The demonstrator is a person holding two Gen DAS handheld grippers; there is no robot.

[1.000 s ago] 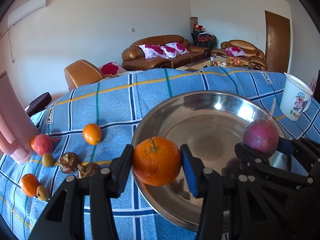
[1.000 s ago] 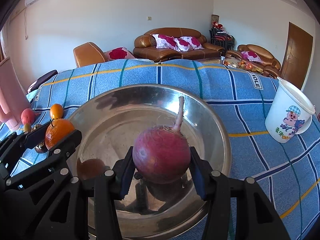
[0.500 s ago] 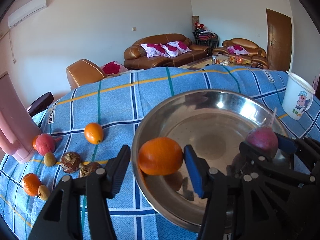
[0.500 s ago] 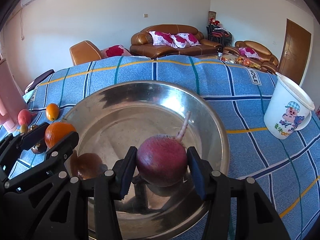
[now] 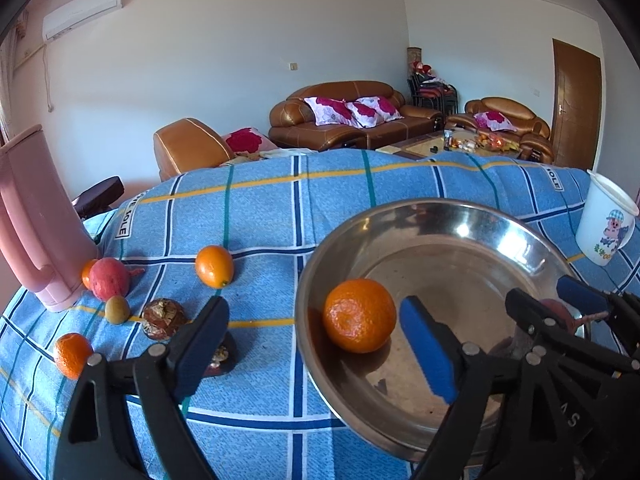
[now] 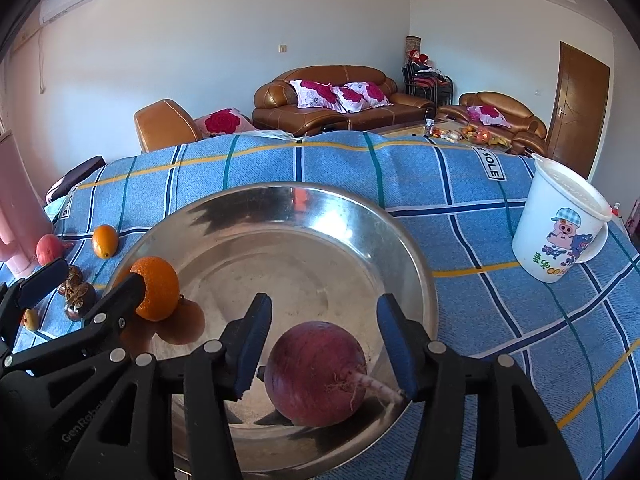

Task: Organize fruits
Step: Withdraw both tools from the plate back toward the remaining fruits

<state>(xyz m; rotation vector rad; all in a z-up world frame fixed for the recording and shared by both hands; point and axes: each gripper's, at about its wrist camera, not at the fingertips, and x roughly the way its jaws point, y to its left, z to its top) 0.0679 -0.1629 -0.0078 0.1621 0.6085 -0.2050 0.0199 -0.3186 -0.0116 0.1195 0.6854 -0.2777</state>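
An orange (image 5: 359, 315) lies on the left inner slope of the steel bowl (image 5: 440, 205). My left gripper (image 5: 316, 346) straddles it with its jaws opening, and neither pad touches the fruit. In the right wrist view a purple radish (image 6: 316, 372) rests on the bowl's (image 6: 280, 189) near side, its root pointing right. My right gripper (image 6: 324, 344) has its jaws opening, with a gap between each pad and the radish. The left gripper (image 6: 92, 280) shows at the left edge there, beside the orange (image 6: 156, 294).
Several loose fruits lie on the blue checked cloth left of the bowl: an oval orange fruit (image 5: 214, 266), a red one (image 5: 109, 276), a brown one (image 5: 164, 318), a small orange (image 5: 72, 354). A pink jug (image 5: 36, 220) stands far left, a white cup (image 6: 560, 228) at the right.
The left jaws spread wide and let go of the orange, which dropped into the bowl. The radish sank to the bowl, tipped root-rightward, and the right jaws parted from it.
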